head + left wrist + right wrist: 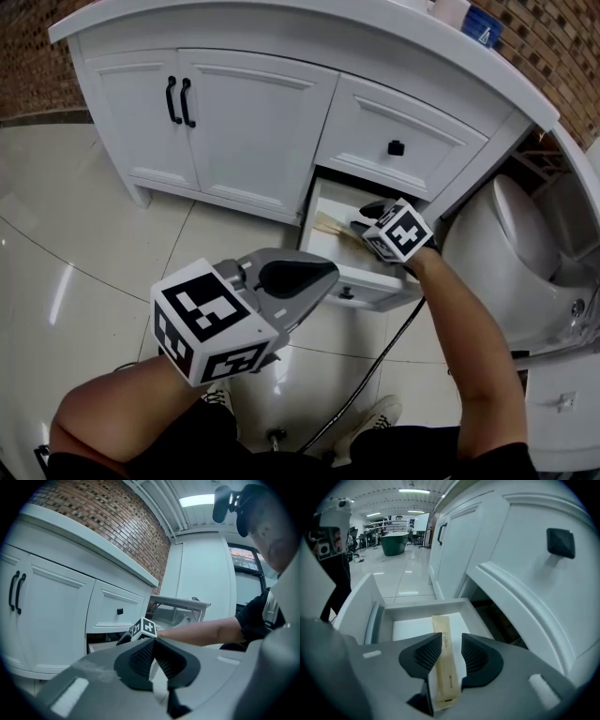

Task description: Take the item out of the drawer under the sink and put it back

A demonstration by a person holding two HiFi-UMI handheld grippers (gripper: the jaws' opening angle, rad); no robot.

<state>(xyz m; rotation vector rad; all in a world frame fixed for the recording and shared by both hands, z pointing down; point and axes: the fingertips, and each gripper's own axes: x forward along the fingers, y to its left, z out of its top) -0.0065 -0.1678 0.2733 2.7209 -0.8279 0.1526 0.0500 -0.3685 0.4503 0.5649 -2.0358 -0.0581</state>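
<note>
The lower drawer (370, 289) of the white vanity stands pulled out. In it, on a white liner, lies a long tan paper packet (330, 225). My right gripper (364, 225) reaches down into the drawer. In the right gripper view its jaws (451, 643) stand apart on either side of the packet (445, 672), with a gap at the right pad, and the drawer's back wall (426, 605) lies beyond. My left gripper (326, 274) hovers over the floor in front of the drawer, shut and empty, its pads meeting (153, 649).
The vanity has double doors with black handles (179, 101) and an upper drawer with a black knob (396, 147). A white toilet (511, 253) stands close on the right. A black cable (375, 366) runs across the glossy tile floor by the person's shoes.
</note>
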